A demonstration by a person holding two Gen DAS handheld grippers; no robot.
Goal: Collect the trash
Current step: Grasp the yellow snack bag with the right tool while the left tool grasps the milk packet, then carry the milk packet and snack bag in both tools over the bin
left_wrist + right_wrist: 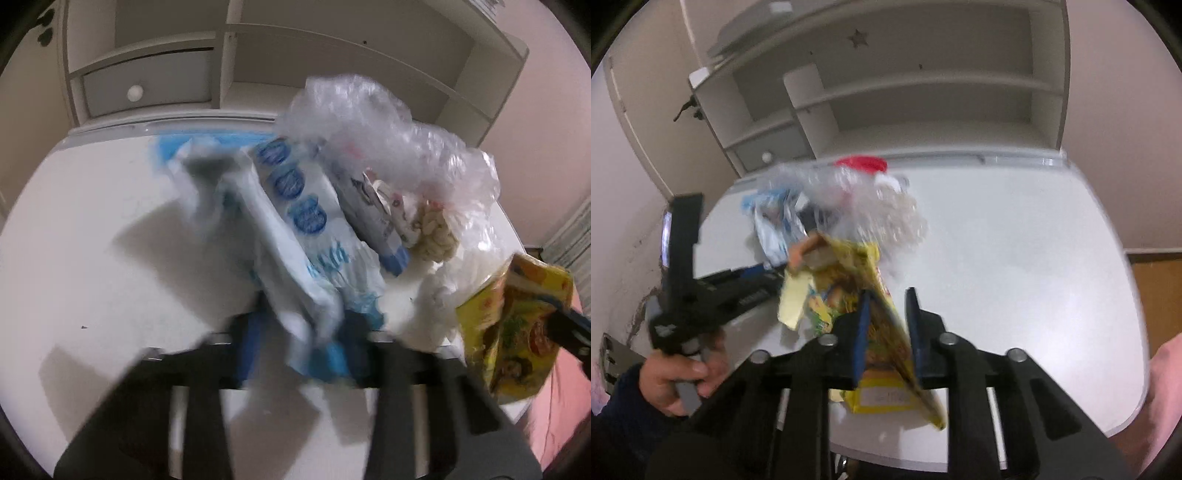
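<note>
Left tool (299, 332), blurred in its own view, has its blue-padded fingers pressed against the lower end of a white and blue plastic wrapper (295, 229), so it appears to be gripping that wrapper, which rises from the fingers up and away over the white surface (92, 221). Just right of the wrapper lies a smaller white packet with a blue end (373, 218), touching a clump of beige knotted material (436, 236), and behind and above these spreads a crumpled clear plastic bag (369, 122) that reaches to the right edge of the pile. Right tool (886, 325) holds a yellow printed snack packet (882, 314) between its blue pads, the packet standing on edge and tilted, its lower corner hanging below the fingers; the same packet shows at the right of the left view (517, 325), off to the side of the pile near the surface's edge. From the right wrist, the clear bag (879, 206) sits beyond the packet with something red (862, 164) at its far side, too blurred to name, and the blue and white wrapper (772, 221) lies to its left. A hand in a dark sleeve (676, 373) grips the handle of the left tool at the lower left. White shelving with a knobbed drawer (147, 88) stands behind the surface
</note>
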